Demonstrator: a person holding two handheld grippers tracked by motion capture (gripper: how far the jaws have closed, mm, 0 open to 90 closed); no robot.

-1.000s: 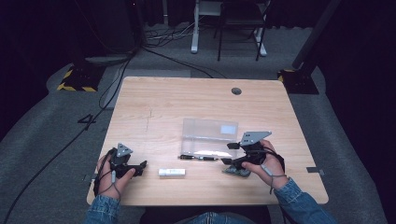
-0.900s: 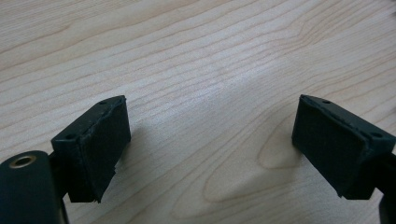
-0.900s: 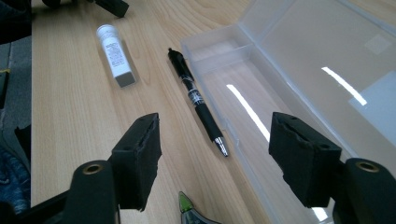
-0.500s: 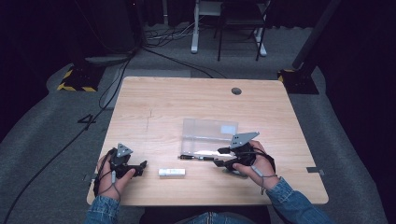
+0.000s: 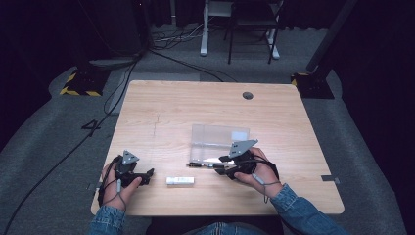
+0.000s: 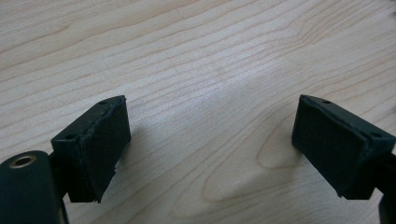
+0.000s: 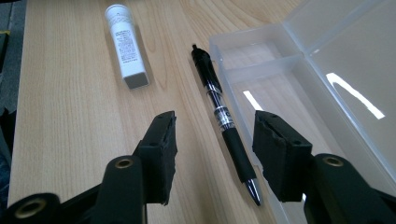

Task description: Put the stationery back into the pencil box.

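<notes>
A black pen (image 7: 219,109) lies on the wooden table (image 5: 161,107), tight against the front wall of an open clear plastic box (image 7: 299,70). My right gripper (image 7: 215,130) straddles the pen's grip end. Its jaws have just been closing, the pen sits between them, and the pads stand clear of it. In the high view the right gripper (image 5: 219,165) is at the box's (image 5: 218,142) near edge, with the pen (image 5: 200,165) pointing left. My left gripper (image 5: 147,175) rests near the front left, open and empty; its view shows it (image 6: 210,130) over bare wood.
A small white tube (image 5: 180,180) lies on the table between the two grippers, left of the pen (image 7: 125,45). A round cable hole (image 5: 247,95) sits at the table's far side. Dark floor, cables and stands surround the table.
The right gripper has slid left along the box's front edge to the pen, and its jaws have narrowed around it. The left gripper has stayed put.
</notes>
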